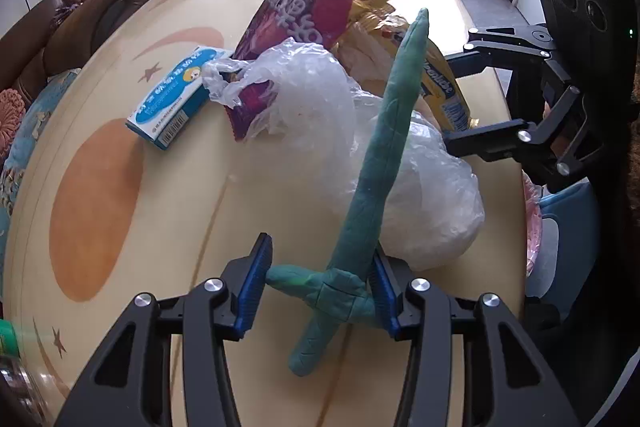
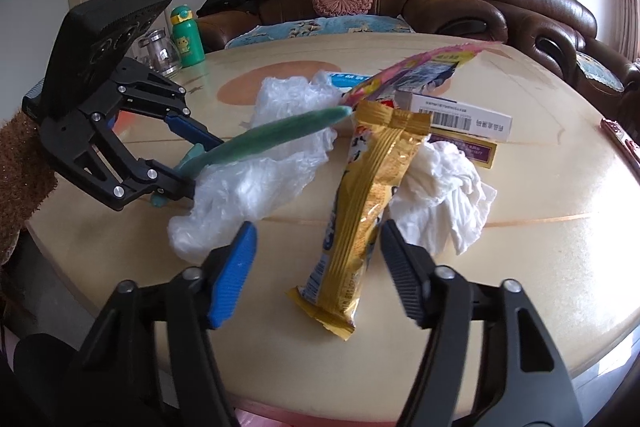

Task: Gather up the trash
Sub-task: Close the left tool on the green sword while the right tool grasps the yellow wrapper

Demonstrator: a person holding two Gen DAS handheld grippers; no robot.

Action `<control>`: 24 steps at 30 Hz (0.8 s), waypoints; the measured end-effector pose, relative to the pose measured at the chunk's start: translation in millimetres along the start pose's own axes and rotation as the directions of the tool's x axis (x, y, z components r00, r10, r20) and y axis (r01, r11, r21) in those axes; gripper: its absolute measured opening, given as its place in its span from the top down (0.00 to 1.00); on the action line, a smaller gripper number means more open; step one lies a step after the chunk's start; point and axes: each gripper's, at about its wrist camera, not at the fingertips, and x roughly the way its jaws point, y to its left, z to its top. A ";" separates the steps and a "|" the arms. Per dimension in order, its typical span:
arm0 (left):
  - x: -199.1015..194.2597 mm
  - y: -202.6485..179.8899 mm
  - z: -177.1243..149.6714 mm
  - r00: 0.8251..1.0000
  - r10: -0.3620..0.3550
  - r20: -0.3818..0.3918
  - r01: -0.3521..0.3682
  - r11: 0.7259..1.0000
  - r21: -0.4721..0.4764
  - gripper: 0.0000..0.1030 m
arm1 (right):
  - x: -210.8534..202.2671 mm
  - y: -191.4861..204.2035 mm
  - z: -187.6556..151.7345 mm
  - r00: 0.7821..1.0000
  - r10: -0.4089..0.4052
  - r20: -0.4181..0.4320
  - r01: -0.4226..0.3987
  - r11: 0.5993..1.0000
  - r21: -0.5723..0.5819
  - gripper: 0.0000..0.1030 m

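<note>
in the left wrist view, the left gripper (image 1: pixel 320 287) had its blue pads closed against the crossguard of a green plush sword (image 1: pixel 384 155), one pad on each end of it, so the blade rose tilted over the trash pile instead of lying flat; that grip looked meant to lift the toy clear of the rubbish. taking the sword as landmark, a crumpled clear plastic bag (image 1: pixel 408 187) lay under and behind its blade, a purple snack bag (image 1: pixel 304 11) and a yellow biscuit wrapper (image 1: pixel 444 87) beyond its tip, and a blue medicine box (image 1: pixel 176 99) well to its left on the table (image 1: pixel 132 247). the right gripper (image 1: pixel 452 99) reached in from the right, near the blade. a pink-lined rim showed at the right table edge, perhaps a bin; i could not tell what was in it. in the right wrist view, the right gripper (image 2: pixel 316 267) stood with jaws apart, straddling the near end of the gold wrapper (image 2: pixel 360 211) without pressing it, probably lined up to pinch it. right of the sword (image 2: pixel 280 137), a wadded white tissue (image 2: pixel 444 187) lay touching the wrapper, with a white barcode box (image 2: pixel 460 115) behind it. far left of the sword stood a green bottle (image 2: pixel 186 39) and a glass jar (image 2: pixel 160 53), contents unclear.
</note>
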 end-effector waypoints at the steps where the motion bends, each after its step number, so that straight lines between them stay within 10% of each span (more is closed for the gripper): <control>1: -1.0 -1.5 -0.6 1.000 0.010 0.001 -0.010 1.000 0.002 0.55 | 0.4 -0.5 -0.3 1.000 0.000 -0.002 0.000 1.000 0.001 0.45; 10: -5.5 -7.3 -3.7 0.999 0.045 0.006 -0.045 0.999 -0.024 0.55 | 2.9 -8.2 1.2 1.000 0.021 -0.021 -0.021 1.000 0.013 0.77; 24: -24.3 -5.2 -4.8 0.995 0.099 0.023 -0.098 0.994 -0.056 0.55 | -14.4 -10.5 6.3 0.999 0.005 0.044 -0.005 1.000 0.012 0.81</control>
